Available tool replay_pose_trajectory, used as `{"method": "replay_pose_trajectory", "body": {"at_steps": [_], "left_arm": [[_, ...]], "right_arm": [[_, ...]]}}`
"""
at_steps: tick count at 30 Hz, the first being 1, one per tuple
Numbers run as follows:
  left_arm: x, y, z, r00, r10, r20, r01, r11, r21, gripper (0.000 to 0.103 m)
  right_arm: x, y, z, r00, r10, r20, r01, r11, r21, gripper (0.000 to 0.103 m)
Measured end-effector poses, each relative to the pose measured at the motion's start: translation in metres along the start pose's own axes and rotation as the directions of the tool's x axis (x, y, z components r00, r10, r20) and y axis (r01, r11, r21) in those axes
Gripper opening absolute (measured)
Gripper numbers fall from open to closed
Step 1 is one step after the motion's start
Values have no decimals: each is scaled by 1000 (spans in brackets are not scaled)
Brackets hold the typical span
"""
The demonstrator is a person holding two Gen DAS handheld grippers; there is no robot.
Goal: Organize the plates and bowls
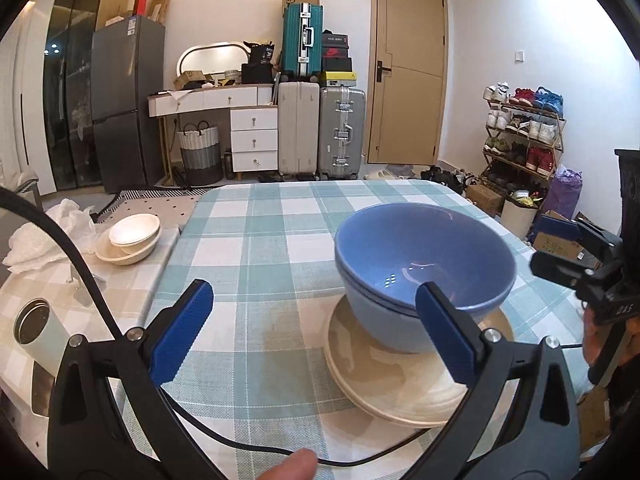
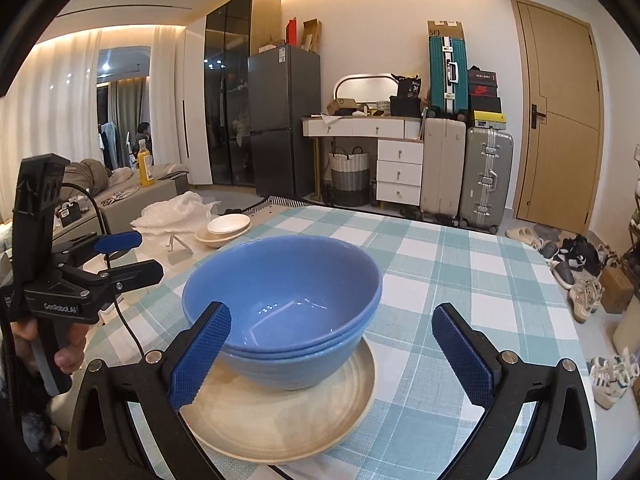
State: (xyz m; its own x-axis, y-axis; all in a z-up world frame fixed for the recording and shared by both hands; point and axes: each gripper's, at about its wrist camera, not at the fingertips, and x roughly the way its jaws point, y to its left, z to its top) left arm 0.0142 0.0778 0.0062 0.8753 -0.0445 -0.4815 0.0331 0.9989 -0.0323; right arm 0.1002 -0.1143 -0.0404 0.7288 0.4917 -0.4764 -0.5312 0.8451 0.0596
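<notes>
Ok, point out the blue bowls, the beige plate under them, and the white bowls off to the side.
blue bowls (image 2: pixel 280 280), right wrist view, inner wall
beige plate (image 2: pixel 256 416), right wrist view, bare front surface
white bowls (image 1: pixel 134 230), left wrist view, inside

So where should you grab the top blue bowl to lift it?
Grab the top blue bowl by its near rim, one of the fingers inside, one outside, coming from above. It is nested in another blue bowl on cream plates, so its sides are mostly covered.

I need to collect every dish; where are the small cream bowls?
The nested small cream bowls sit far left in both views, off the checked tablecloth, beside crumpled white plastic.
</notes>
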Motion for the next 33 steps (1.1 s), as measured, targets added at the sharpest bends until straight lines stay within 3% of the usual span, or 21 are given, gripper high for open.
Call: {"method": "replay_pose_trajectory", "body": {"at_steps": [8,21,33], "left_arm": [[16,10,-23,999,-47,15,47,998,-38,101],[37,6,-42,996,-66,60,66,998,3,101],[44,7,-45,994,-73,79,72,997,14,101]], "right_arm": [[-6,-11,-23,998,57,15,-58,998,14,103],[-11,-17,-35,993,111,47,-112,993,19,103],[-11,-22,-48,992,99,84,-101,995,20,102]]}}
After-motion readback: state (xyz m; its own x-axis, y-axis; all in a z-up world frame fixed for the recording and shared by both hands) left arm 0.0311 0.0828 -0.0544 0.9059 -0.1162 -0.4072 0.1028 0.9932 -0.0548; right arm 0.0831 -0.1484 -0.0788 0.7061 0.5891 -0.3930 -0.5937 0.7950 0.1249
